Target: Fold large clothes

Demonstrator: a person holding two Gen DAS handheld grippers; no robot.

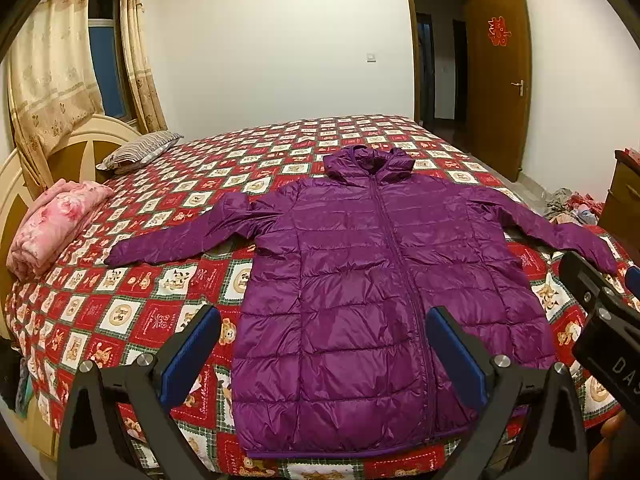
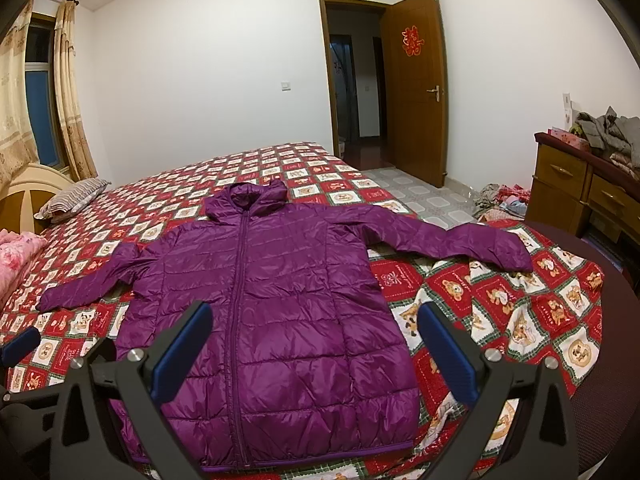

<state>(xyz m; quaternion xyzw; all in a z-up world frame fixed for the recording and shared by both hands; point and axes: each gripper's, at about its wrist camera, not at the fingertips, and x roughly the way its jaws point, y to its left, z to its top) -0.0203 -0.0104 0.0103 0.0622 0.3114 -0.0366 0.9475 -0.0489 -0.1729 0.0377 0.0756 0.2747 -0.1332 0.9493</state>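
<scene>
1. On the bed (image 1: 168, 288), over a red patchwork teddy-bear cover, a big purple puffer jacket (image 1: 360, 288) lies flat, front side up.
2. It's shiny and quilted in horizontal bands, zipped all the way up, with the hood (image 1: 368, 162) flat at the far end and the hem nearest the cameras.
3. Both sleeves are spread out sideways; the one on the right reaches toward the edge of the bed.
4. Left claw (image 1: 324, 356) hangs over the lower part of the jacket, fingers wide apart, holding nothing.
5. Right claw (image 2: 316, 352) is the same deal: spread wide over the hem area, empty.
6. Off to the left sit a striped pillow (image 1: 140, 150) and a folded pink blanket (image 1: 56, 224).
</scene>
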